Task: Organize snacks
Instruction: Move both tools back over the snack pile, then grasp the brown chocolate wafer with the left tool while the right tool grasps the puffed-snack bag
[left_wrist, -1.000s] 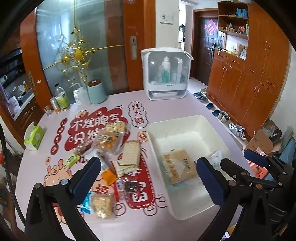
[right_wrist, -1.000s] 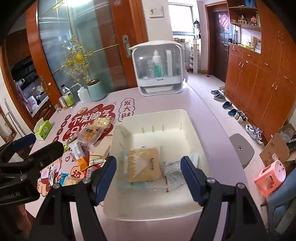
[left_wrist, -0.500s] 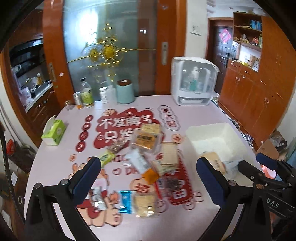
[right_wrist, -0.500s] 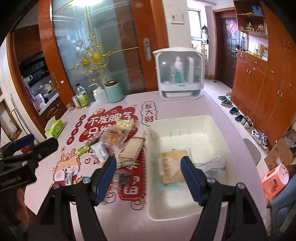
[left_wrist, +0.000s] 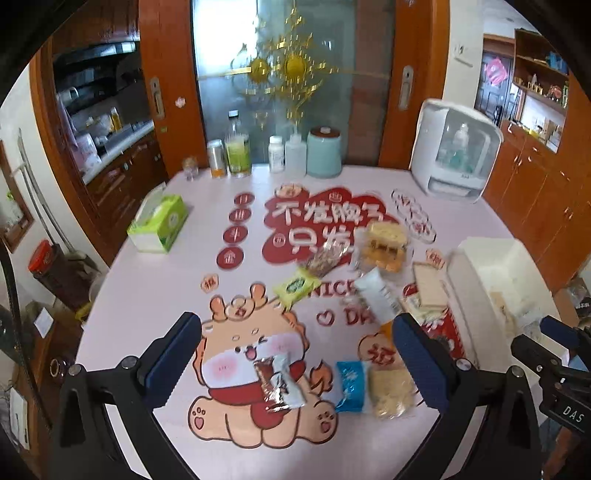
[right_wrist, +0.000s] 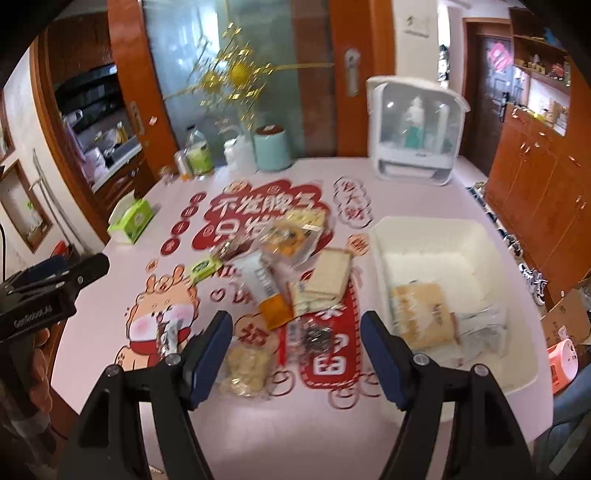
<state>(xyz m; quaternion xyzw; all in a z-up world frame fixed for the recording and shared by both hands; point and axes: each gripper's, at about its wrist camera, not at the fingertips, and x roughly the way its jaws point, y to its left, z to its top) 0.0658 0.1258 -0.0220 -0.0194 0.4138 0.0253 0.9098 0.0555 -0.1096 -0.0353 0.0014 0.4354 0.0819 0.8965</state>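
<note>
Several snack packets lie scattered on the pink table (left_wrist: 155, 295). In the left wrist view my left gripper (left_wrist: 295, 358) hangs open above a brown and silver packet (left_wrist: 279, 384), with a blue packet (left_wrist: 349, 384) and a pale cracker bag (left_wrist: 391, 393) just right of it. A white bin (right_wrist: 443, 236) stands at the right and holds a tan packet (right_wrist: 421, 314) and a clear bag (right_wrist: 480, 332). My right gripper (right_wrist: 297, 354) is open over a dark foil packet (right_wrist: 316, 338), with an orange packet (right_wrist: 275, 312) beyond it. Neither gripper holds anything.
A green tissue box (left_wrist: 159, 223) sits at the table's left edge. Bottles, jars and a pale green canister (left_wrist: 324, 151) line the far edge, beside a white dispenser cabinet (left_wrist: 456, 158). More packets pile near the red sticker (right_wrist: 266, 218). Wooden cupboards stand right.
Both grippers have swung left, away from the white bin and over the loose snacks. The bin has slid toward the right of both views. Both stay open and empty.
</note>
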